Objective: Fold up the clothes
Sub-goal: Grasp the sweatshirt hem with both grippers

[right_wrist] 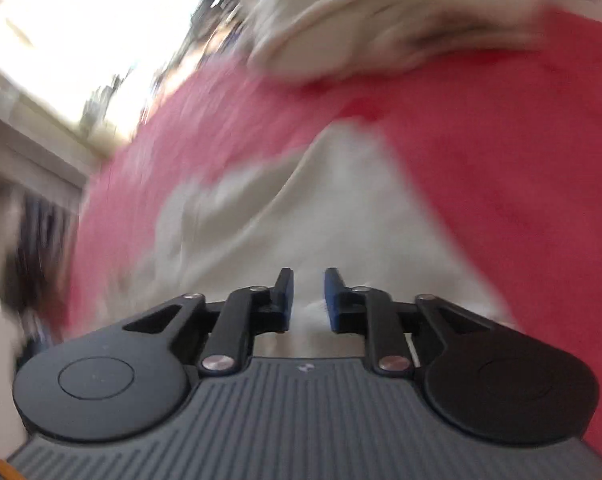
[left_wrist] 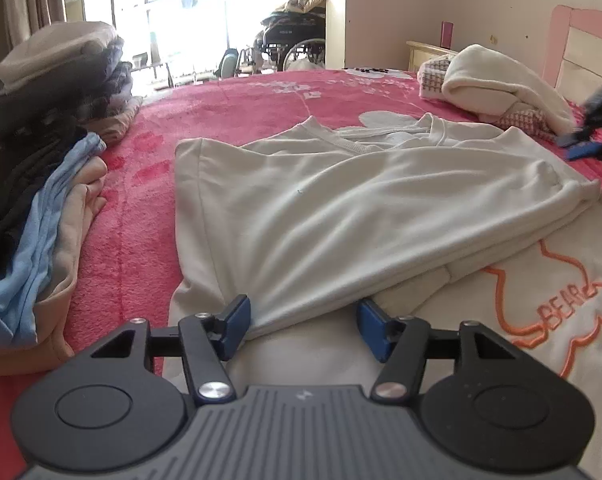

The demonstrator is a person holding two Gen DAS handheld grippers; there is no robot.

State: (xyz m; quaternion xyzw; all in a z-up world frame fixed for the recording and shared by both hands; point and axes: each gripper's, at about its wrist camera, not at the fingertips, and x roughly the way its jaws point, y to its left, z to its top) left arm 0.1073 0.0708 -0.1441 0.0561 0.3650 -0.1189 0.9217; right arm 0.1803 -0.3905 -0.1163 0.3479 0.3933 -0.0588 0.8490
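bed: pink fleece blanket (left_wrist: pixel 149 216) covers it, white flower print near the far end; pink headboard (left_wrist: pixel 581 40) at far right
shirt: cream sweatshirt (left_wrist: pixel 341 208) lies mid-bed, partly folded, one layer laid across the body, collar toward the far side; orange bear outline with "BEAR" lettering (left_wrist: pixel 561 304) shows on the lower layer at right
left stack: pile of folded clothes (left_wrist: pixel 57 80) at the bed's left edge, grey and dark pieces; nearer pile with a light blue garment (left_wrist: pixel 33 264) on beige
far right heap: cream and houndstooth clothes (left_wrist: pixel 501 84) bunched near the headboard
background: bright window, wheelchair (left_wrist: pixel 293 36) beyond the bed
left gripper (left_wrist: pixel 303 326): jaws wide, blue pads either side of the folded edge of the sweatshirt, no squeeze visible
right gripper (right_wrist: pixel 309 300): view heavily blurred; jaws narrow, small gap, cream cloth behind, can't tell whether cloth sits between the pads; also seen at the right edge of the left view
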